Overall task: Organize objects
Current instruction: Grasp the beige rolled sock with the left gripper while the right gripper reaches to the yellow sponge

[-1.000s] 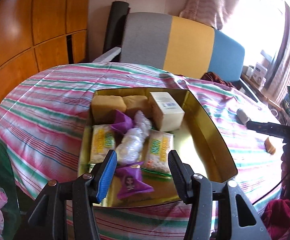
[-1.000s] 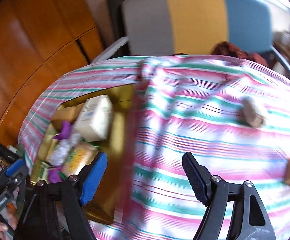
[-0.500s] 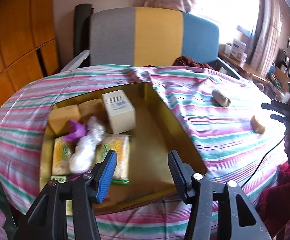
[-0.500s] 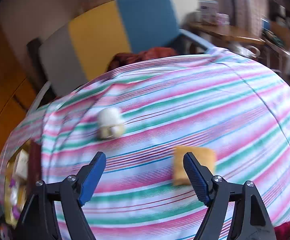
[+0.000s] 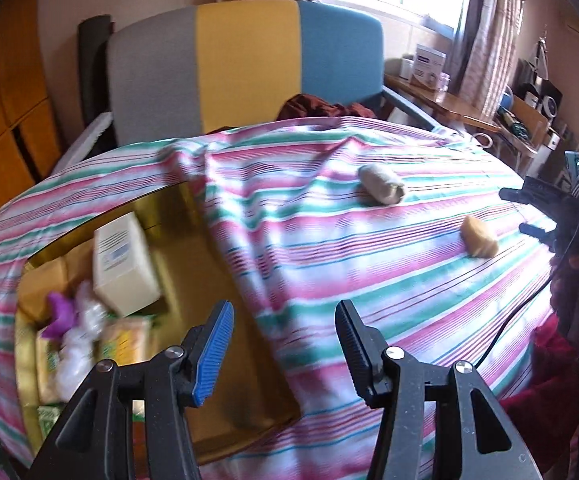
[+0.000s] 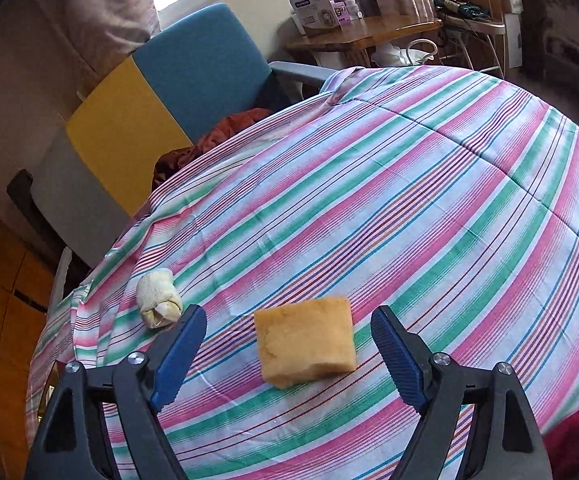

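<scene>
A tan sponge block (image 6: 306,341) lies on the striped tablecloth (image 6: 429,208), between the fingers of my right gripper (image 6: 289,340). Its jaws are opening and the pads stand clear of the block. A rolled cream cloth (image 6: 158,297) lies to the left of it. In the left wrist view my left gripper (image 5: 283,330) hovers open and empty over the right wall of the gold tray (image 5: 205,280). The tray holds a cream box (image 5: 123,266), snack packets (image 5: 123,338), a purple wrapper (image 5: 60,312) and tan blocks. The sponge block (image 5: 478,236), the rolled cloth (image 5: 381,184) and my right gripper (image 5: 529,212) show at the far right.
A grey, yellow and blue chair (image 5: 245,68) stands behind the table with a dark red cloth (image 5: 321,106) on its seat. A wooden side table (image 6: 361,32) with boxes is by the window. Wood panelling (image 5: 5,92) lines the left.
My left gripper swung right, from over the tray's contents to its right wall. My right gripper swung from the tray side to the sponge block, now between its fingers, which have spread wider.
</scene>
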